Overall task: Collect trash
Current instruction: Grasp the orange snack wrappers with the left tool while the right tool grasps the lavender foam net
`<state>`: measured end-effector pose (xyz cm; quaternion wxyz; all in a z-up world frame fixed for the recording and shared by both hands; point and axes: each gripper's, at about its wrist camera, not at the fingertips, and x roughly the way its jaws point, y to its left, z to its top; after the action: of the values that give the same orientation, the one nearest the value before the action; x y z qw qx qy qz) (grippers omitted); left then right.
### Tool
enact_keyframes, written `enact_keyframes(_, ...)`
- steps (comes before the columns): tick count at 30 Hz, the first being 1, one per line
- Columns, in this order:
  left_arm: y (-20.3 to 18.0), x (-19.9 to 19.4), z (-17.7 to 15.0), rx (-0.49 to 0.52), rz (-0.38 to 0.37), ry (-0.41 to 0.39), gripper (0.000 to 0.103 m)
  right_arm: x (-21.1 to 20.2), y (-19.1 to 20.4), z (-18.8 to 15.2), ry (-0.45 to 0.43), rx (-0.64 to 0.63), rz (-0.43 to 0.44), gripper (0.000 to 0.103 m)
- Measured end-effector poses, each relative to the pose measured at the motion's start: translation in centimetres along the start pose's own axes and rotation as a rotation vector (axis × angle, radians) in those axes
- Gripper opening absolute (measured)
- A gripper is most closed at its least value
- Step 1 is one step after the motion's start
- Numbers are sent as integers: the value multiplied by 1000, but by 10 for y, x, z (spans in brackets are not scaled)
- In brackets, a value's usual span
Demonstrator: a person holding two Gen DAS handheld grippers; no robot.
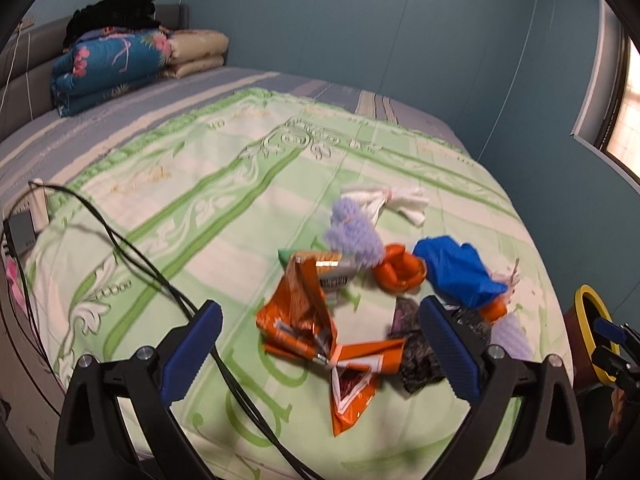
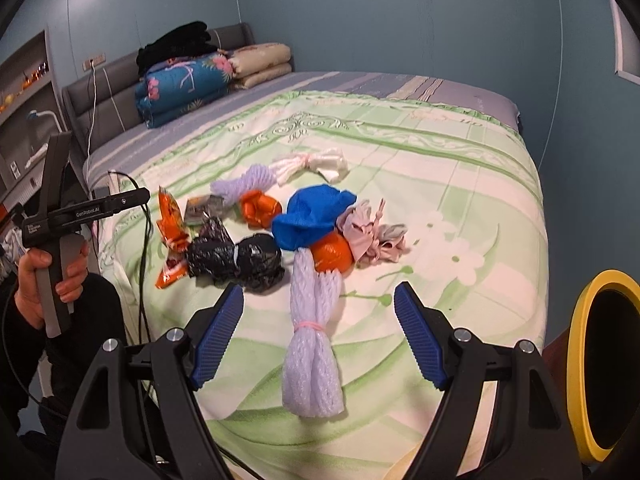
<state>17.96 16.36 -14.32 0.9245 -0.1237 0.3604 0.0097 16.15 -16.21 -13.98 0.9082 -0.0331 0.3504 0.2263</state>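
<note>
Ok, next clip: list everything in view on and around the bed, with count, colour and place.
snack wrappers: two or more, orange, left of the pile
black bag: one, by the wrappers
foam nets: two, lilac, near edge and pile's far side
blue cloth: one, pile centre
orange lumps: two, beside the cloth
white net: one, far side
bin: one, yellow rim, right of bed
folded quilts: stack, at the headboard
left gripper: fingers open, empty
right gripper: fingers open, empty
</note>
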Motion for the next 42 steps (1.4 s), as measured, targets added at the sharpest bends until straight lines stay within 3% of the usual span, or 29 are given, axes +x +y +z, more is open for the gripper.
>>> enact_keyframes(9,-5,28,-9,3,18,81,95,25,5,-11,35,-54,-41,74)
enact_keyframes(21,-7,53,-9,9,57,121,93,56,0,-19,95,-40,-29,71)
enact_keyframes(27,-2,61,-10,-10,53,156,77,72,7,-22,130,-71,-34,60)
enact_keyframes(29,0,64,-12,-17,53,170,66,78,9,-24,148,-75,-34,54)
enact_keyframes(32,1,69,-13,-22,54,192,52,83,12,-27,163,-86,-49,39)
enact_keyframes(34,2,70,-14,-24,53,196,51,86,12,-29,170,-75,-47,29)
enact_keyframes(42,0,64,-14,-17,49,180,44,85,15,-32,162,-84,-53,23)
